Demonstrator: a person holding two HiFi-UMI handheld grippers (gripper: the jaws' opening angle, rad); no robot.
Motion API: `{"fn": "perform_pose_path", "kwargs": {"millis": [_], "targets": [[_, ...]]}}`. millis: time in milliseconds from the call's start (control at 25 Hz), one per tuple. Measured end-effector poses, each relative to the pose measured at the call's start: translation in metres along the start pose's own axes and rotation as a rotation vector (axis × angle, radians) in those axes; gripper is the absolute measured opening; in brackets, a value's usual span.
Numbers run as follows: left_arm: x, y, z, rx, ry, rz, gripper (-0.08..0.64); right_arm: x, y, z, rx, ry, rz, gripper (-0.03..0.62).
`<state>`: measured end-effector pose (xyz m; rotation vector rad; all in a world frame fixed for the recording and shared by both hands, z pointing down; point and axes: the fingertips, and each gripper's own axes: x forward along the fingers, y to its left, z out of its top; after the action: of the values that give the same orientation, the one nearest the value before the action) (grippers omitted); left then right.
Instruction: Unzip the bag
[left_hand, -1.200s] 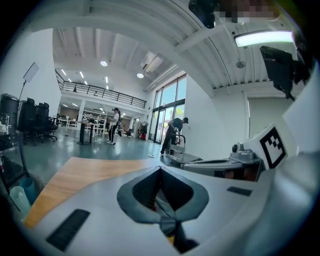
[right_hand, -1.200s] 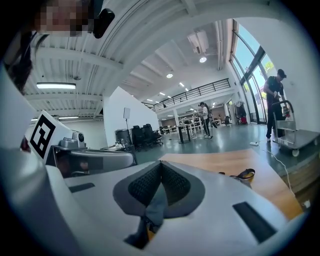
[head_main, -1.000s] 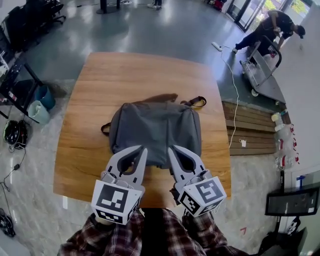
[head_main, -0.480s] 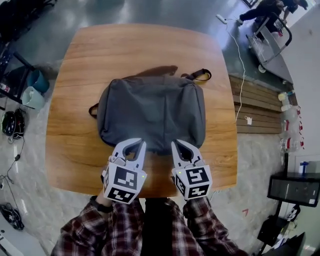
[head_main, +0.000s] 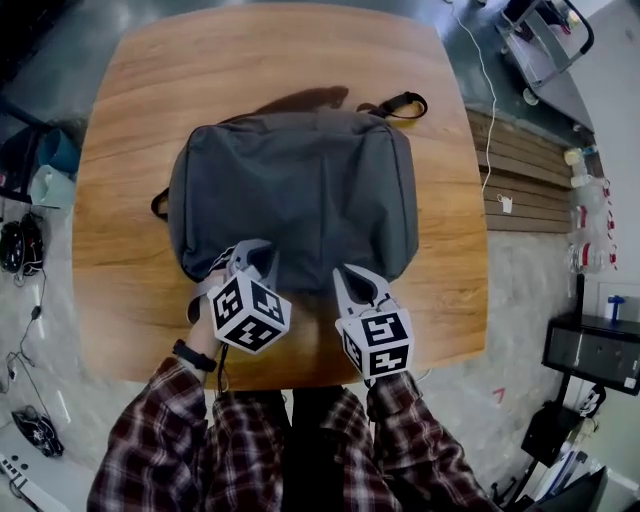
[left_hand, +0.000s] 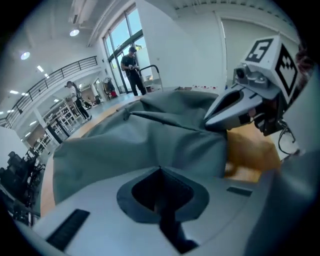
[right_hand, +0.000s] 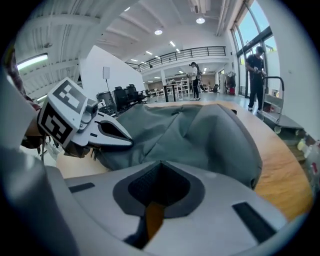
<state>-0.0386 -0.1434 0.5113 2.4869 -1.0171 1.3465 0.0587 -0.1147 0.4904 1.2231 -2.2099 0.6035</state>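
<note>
A grey bag (head_main: 300, 190) lies zipped flat at the centre of a wooden table (head_main: 120, 130), its black strap (head_main: 400, 104) trailing off the far right corner, as a person in a plaid shirt (head_main: 190, 440) brings two grippers to its near edge. The left gripper (head_main: 252, 256) has its jaws pressed together with nothing seen between them, its tip over the bag's near left edge. The right gripper (head_main: 350, 280) is likewise clenched and empty, just beside the bag's near right edge, with bare wood showing under its jaws.
</note>
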Motion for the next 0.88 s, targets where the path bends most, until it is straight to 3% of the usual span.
{"fn": "perform_pose_path", "kwargs": {"millis": [120,320,440,560,720,880], "targets": [[0.006,-0.003,-0.004,0.005,0.006,0.001,0.008,0.007,-0.002,-0.006,0.033,0.008,0.027,0.011],[0.005,-0.007,-0.006,-0.102,0.023,-0.032,0.008,0.013,-0.009,-0.005,0.031,0.016,0.043,0.011],[0.002,-0.014,-0.011,-0.247,0.046,-0.046,0.008,0.022,-0.016,-0.001,-0.017,0.034,0.077,0.011],[-0.003,-0.025,-0.014,-0.410,0.090,-0.137,0.008,0.035,-0.022,0.009,-0.062,0.054,0.144,0.011],[-0.006,-0.049,-0.011,-0.541,0.100,-0.286,0.008,0.055,-0.031,0.025,-0.092,0.086,0.265,0.011],[-0.002,-0.060,-0.004,-0.646,0.076,-0.345,0.008,0.080,-0.030,0.047,-0.196,0.107,0.326,0.011]]}}
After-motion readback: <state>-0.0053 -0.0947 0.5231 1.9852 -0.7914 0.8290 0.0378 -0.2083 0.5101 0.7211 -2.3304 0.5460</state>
